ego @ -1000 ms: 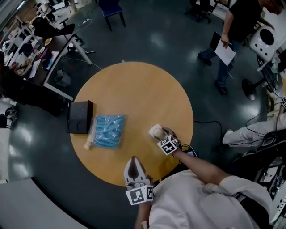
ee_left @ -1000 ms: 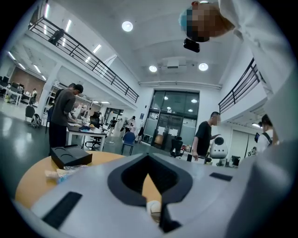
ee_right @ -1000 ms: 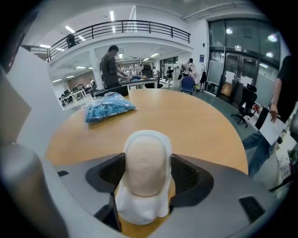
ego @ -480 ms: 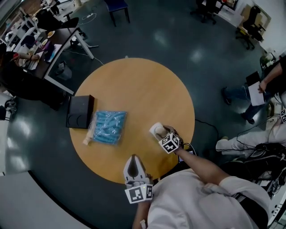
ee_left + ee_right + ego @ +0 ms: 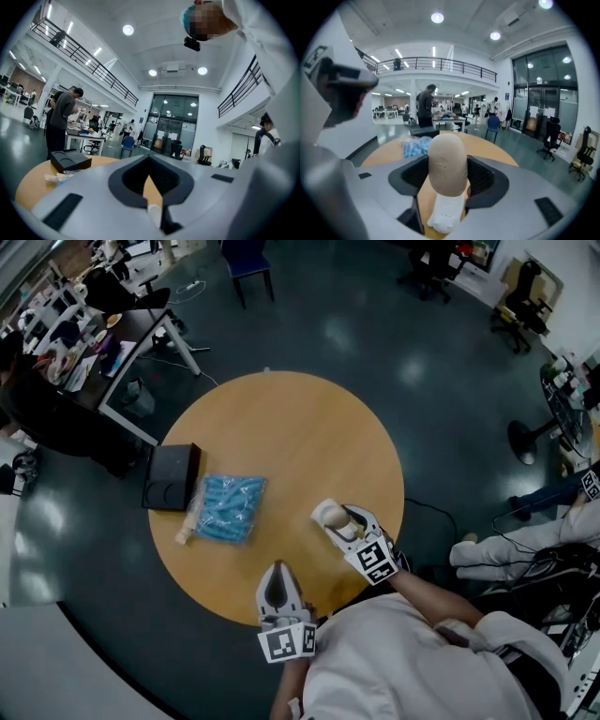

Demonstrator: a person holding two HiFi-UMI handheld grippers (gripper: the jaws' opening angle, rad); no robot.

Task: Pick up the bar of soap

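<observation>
The bar of soap point(image 5: 325, 513), a beige rounded oval, stands on end between the jaws of my right gripper point(image 5: 337, 519) near the round table's right edge. In the right gripper view the bar of soap point(image 5: 447, 161) fills the gap of the right gripper point(image 5: 448, 174), and both dark pads press on its sides. My left gripper point(image 5: 277, 587) rests at the table's near edge, apart from the soap. In the left gripper view the left gripper point(image 5: 149, 161) has its tips together with nothing between them.
On the round wooden table point(image 5: 281, 418) lie a blue plastic packet point(image 5: 228, 508) and a black box point(image 5: 170, 477) at the left. Desks and a blue chair point(image 5: 246, 261) stand on the dark floor beyond. A seated person's legs point(image 5: 506, 540) are at the right.
My right gripper has swung its marker cube down and to the right, with the soap still between its jaws. The left gripper has stayed put. A walking person has left the view's right side.
</observation>
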